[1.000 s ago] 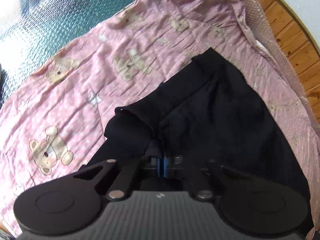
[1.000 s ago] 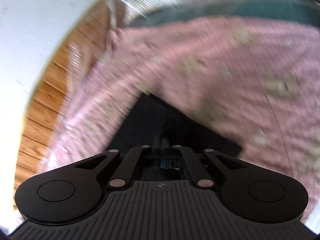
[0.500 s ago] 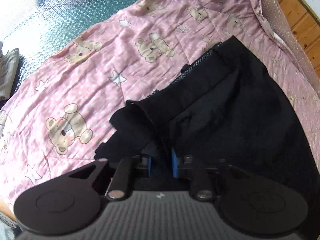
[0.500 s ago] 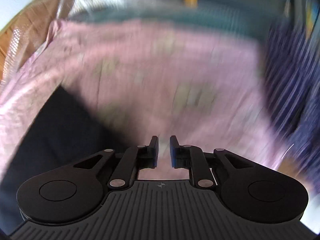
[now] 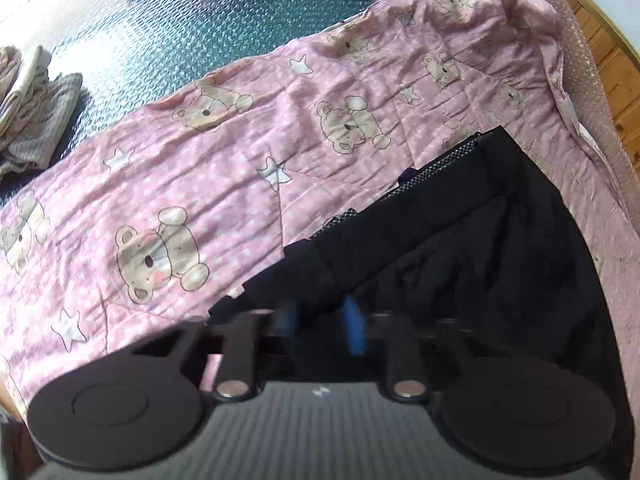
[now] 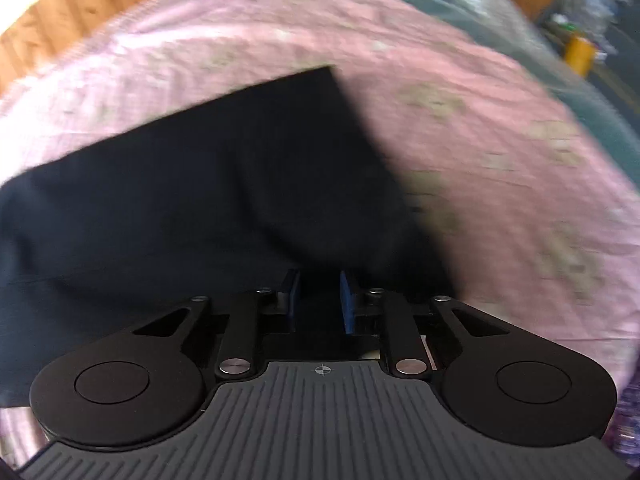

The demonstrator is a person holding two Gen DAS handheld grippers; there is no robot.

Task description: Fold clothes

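A black garment lies flat on a pink bear-print blanket, its mesh-lined waistband toward the upper left. My left gripper is open, its blue pads just above the garment's near edge, holding nothing. In the right wrist view the same black garment lies on the blanket, folded with a straight far edge. My right gripper is open over the garment's near right part. That view is blurred by motion.
A pile of grey and beige clothes sits at the far left on a bubble-wrap-covered surface. A wooden frame runs along the right. Clutter and a yellow object lie beyond the bed's far right.
Both grippers opened and let go of the black garment, which now lies flatter on the blanket. The right gripper swung away and back over the garment.
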